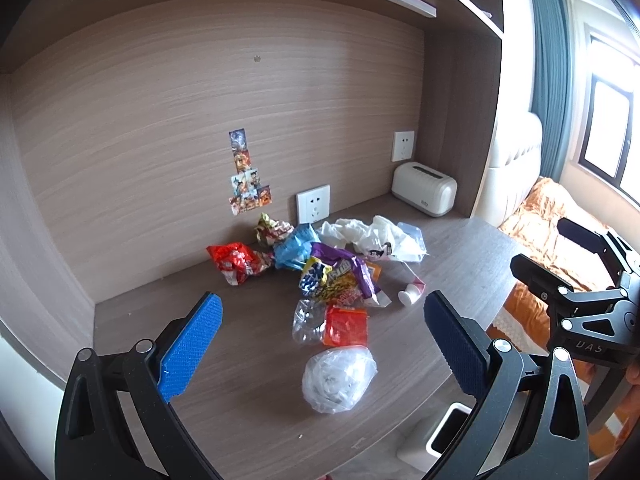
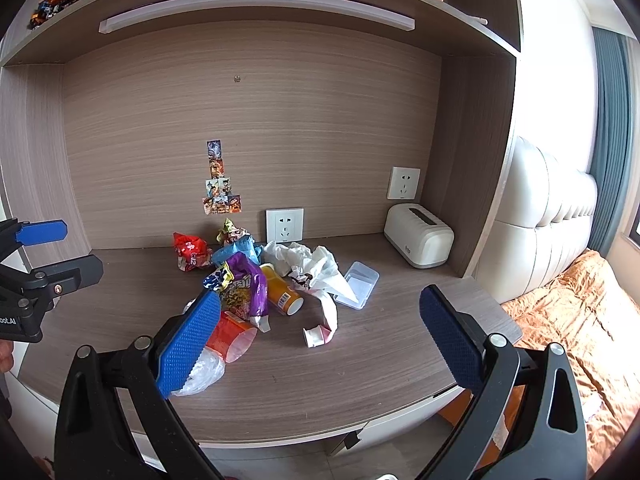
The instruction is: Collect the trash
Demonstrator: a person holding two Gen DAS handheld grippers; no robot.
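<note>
The front strip of the bench point(image 2: 360, 384) lies bare, so a claw could come in low from the near edge, and the left part of the bench before the side wall is open too. The trash heap point(image 2: 256, 280) fills the middle back toward the wall socket point(image 2: 284, 225). A white toaster-shaped box point(image 2: 419, 241) blocks the back right corner, and the shelf point(image 2: 256, 12) closes in overhead.

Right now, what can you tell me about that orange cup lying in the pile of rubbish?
The orange cup lies on its side on the wooden desk, open white-rimmed mouth facing the front edge. It looks like printed paper or plastic, with a small barcode label near the rim. A purple wrapper rests against one side, crumpled white plastic against the other.
</note>
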